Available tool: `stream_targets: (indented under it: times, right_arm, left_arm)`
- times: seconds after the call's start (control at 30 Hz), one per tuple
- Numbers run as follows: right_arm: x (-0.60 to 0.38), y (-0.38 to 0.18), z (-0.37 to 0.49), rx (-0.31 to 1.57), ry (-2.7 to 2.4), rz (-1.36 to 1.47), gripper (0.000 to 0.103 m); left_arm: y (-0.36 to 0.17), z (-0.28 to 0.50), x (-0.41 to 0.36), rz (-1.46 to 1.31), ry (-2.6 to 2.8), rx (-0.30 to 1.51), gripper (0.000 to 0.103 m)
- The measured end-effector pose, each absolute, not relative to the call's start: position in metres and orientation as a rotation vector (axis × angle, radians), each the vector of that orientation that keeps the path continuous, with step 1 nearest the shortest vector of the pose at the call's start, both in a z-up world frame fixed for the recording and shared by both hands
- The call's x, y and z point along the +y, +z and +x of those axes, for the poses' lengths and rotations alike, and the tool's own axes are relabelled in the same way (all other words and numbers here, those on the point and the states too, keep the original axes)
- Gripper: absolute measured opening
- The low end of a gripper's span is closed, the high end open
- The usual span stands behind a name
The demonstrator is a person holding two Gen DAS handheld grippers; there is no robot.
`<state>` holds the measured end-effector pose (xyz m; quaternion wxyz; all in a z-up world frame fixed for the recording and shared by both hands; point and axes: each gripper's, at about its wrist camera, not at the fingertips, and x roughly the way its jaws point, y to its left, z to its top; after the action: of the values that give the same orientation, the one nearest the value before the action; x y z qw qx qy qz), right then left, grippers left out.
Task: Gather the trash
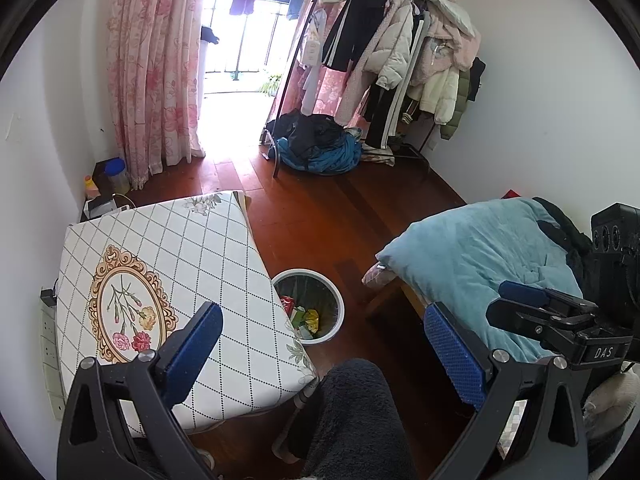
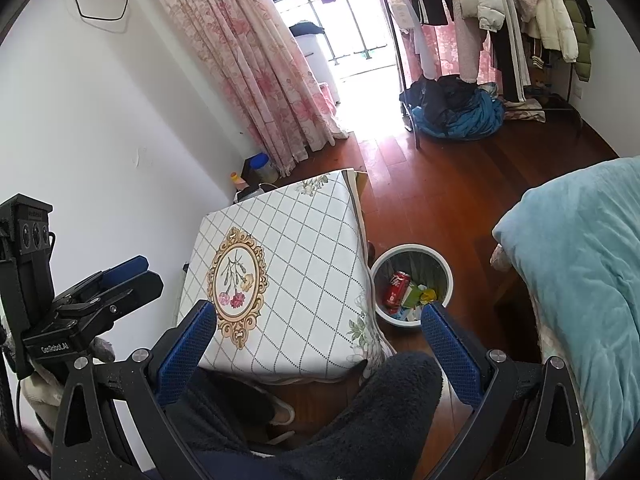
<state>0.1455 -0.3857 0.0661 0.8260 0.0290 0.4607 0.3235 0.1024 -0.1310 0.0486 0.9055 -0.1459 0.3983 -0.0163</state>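
Note:
A white waste bin (image 1: pixel 339 297) stands on the wooden floor beside the small table; it also shows in the right wrist view (image 2: pixel 447 267). Inside it lie a red soda can (image 2: pixel 397 288), green and yellow wrappers (image 2: pixel 420 294) and other scraps. My left gripper (image 1: pixel 324 340) is open and empty, held above the table edge and my knee. My right gripper (image 2: pixel 318 332) is open and empty, held above the table's near edge, with the bin just beyond its right finger. Each gripper shows at the edge of the other's view.
A small table (image 1: pixel 168 264) with a white diamond-pattern floral cloth stands at the left. A bed with a blue quilt (image 1: pixel 480 256) is at the right. A clothes rack (image 1: pixel 400 60) and a heap of clothes (image 1: pixel 320 148) stand at the back. Jars (image 1: pixel 114 176) sit by the pink curtain.

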Motion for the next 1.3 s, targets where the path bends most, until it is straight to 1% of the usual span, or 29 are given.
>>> stream_targets:
  times: [1.3]
  right_arm:
    - [-0.395, 0.074, 0.145, 0.983, 0.666, 0.06, 0.103]
  left_arm:
    - [0.051, 0.11, -0.143, -0.315, -0.085, 0.82, 0.103]
